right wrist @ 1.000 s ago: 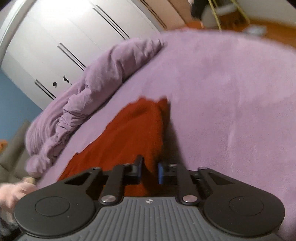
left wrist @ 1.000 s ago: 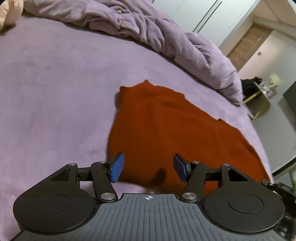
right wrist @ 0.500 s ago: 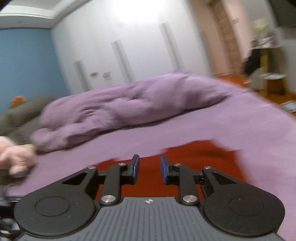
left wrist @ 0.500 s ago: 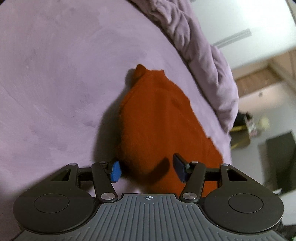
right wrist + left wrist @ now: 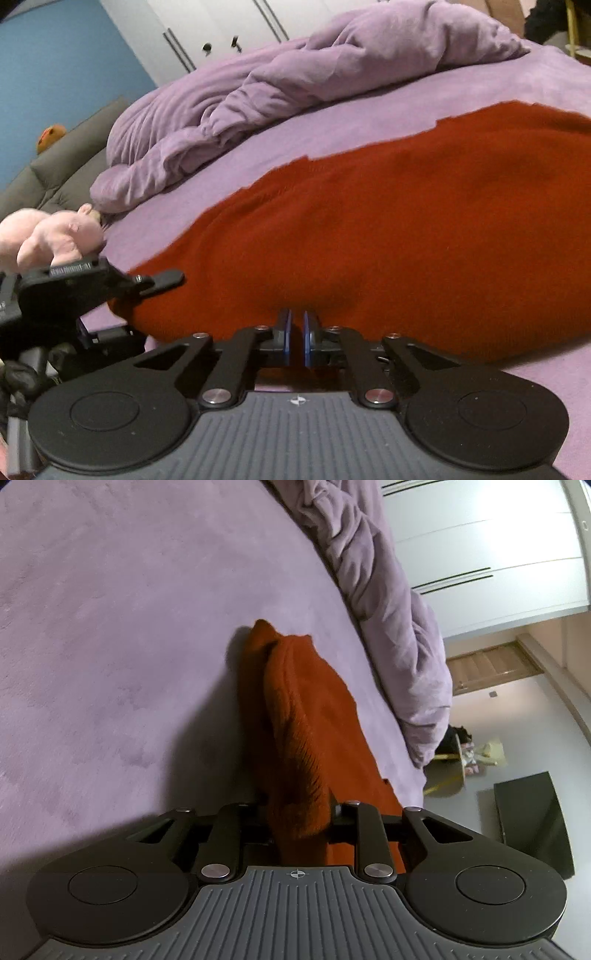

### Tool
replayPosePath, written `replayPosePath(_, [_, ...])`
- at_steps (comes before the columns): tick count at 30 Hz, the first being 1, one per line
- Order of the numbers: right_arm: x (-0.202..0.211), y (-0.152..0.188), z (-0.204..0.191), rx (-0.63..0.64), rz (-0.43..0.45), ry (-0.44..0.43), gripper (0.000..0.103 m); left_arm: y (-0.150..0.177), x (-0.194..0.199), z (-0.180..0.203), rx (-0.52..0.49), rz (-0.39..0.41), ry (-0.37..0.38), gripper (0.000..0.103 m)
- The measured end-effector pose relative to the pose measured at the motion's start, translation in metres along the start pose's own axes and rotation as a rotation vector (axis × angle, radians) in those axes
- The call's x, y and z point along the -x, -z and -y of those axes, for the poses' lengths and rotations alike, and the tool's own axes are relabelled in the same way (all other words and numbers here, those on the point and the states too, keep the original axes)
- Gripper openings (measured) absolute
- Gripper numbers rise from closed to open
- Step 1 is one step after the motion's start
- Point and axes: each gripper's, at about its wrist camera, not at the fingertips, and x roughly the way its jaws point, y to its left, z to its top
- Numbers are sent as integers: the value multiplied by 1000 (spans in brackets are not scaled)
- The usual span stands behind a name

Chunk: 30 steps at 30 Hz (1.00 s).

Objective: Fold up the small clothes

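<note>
The rust-red garment (image 5: 306, 738) is showing a ribbed, matt knit; under it, the bed (image 5: 110, 627) is looking like soft, napped lilac cloth.

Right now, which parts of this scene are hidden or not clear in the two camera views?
- Left wrist view: the left gripper fingertips are covered by the bunched rust-red garment they pinch.
- Left wrist view: the garment's near end is hidden behind the gripper body.
- Right wrist view: the garment's right side is cut off by the frame edge, so its type is unclear.
- Right wrist view: whether the right gripper pinches cloth cannot be told.
</note>
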Motion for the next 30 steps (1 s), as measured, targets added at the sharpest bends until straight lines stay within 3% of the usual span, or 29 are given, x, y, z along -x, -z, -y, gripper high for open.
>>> replayPosePath(3, [11, -4, -3, 18, 99, 65, 5, -1, -5, -6, 68, 13, 6, 29])
replayPosePath(6, [-3, 2, 2, 50, 51, 112, 4, -1, -11, -11, 120, 17, 5, 29])
replayPosePath(8, [-13, 8, 8, 38, 36, 87, 3, -1, -13, -12, 140, 22, 7, 27])
replayPosePath(10, [-6, 5, 7, 49, 33, 81, 3, -3, -10, -11, 139, 25, 3, 25])
replayPosePath(12, [9, 3, 8, 32, 85, 65, 4, -4, -8, -8, 108, 35, -14, 23])
replayPosePath(14, [15, 5, 5, 62, 129, 104, 5, -3, -8, -6, 91, 38, -29, 23])
replayPosePath(16, [7, 8, 8, 64, 79, 96, 4, -3, -10, -3, 79, 40, -43, 22])
replayPosePath(17, [-4, 8, 11, 60, 8, 85, 3, -3, -10, -3, 77, 41, -45, 22])
replayPosePath(20, [3, 3, 13, 57, 12, 69, 3, -4, -8, -1, 75, 42, -48, 21])
replayPosePath(25, [36, -2, 24, 11, 112, 57, 8, -2, -4, 27, -55, 64, -100, 21])
replayPosePath(30, [62, -4, 59, -86, 169, 94, 9, 13, -6, 88, -293, 98, -88, 18])
